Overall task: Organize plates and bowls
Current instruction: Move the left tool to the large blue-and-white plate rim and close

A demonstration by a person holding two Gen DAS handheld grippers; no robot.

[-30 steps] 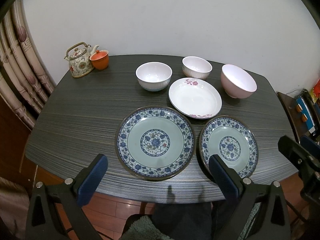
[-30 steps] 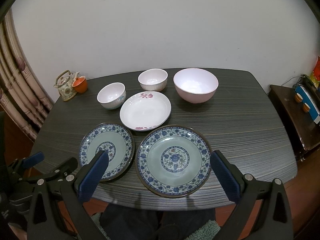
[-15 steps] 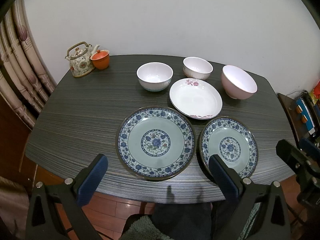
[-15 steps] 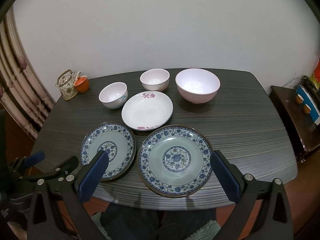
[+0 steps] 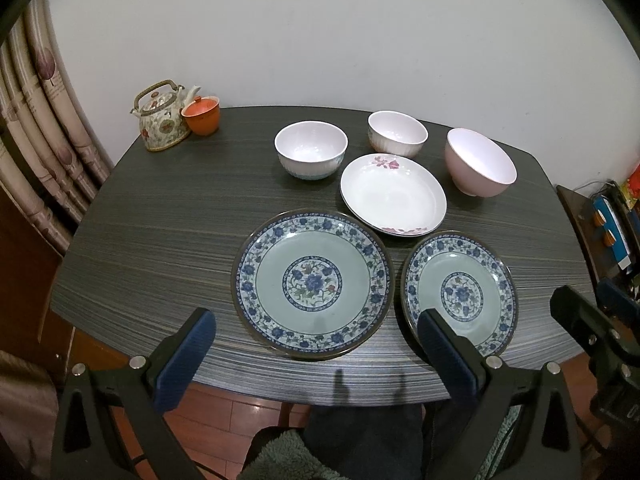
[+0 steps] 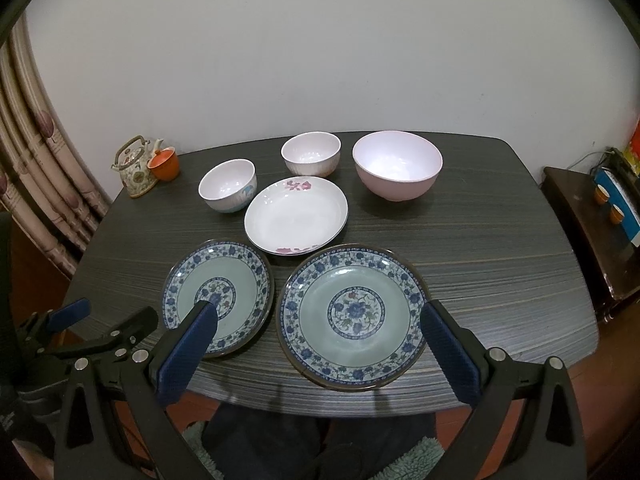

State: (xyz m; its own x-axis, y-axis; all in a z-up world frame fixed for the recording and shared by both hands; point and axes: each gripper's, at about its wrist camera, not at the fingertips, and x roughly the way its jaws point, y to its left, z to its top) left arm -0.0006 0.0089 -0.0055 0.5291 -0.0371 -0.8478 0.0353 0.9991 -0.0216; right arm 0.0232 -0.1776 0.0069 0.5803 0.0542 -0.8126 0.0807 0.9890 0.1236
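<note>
Nothing is grasped yet: the left gripper [image 5: 316, 344] and right gripper [image 6: 320, 336] hover wide-jawed and empty, each framing a blue-patterned plate [image 5: 312, 283] just ahead, so the next move likely calls for reaching forward to a rim.

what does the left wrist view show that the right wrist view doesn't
Only left wrist: the left blue plate framed by the open left gripper, the right gripper seen at the edge. Only right wrist: the right blue plate framed by the open right gripper, the left gripper at the edge. Both: table, teapot, orange cup, white bowl, ribbed bowl, pink bowl, white plate, both blue plates.
</note>
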